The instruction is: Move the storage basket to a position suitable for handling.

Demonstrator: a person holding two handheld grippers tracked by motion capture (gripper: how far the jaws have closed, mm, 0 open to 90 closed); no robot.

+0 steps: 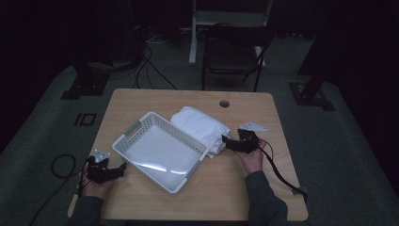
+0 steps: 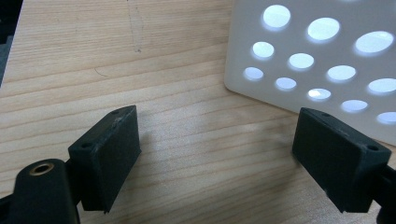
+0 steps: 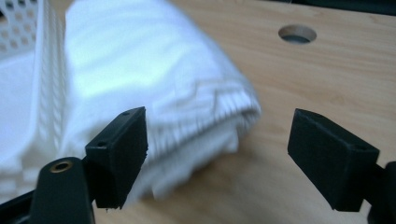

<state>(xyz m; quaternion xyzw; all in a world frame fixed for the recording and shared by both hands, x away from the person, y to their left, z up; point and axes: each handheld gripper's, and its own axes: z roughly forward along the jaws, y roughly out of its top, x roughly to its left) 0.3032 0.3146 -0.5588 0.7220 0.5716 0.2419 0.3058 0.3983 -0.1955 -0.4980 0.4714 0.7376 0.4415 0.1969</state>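
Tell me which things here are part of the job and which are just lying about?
In the job: folded white cloth, white perforated basket, left gripper, right gripper.
Lying about: grey three-cornered plate on the table, folding chair beyond.

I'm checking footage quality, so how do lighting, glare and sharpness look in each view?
High view: dim overall, dark surroundings, a glare streak on the white perforated plastic basket. Left gripper view: bright and sharp, light glowing through the basket's holes. Right gripper view: the folded white cloth is blurred and partly overexposed.
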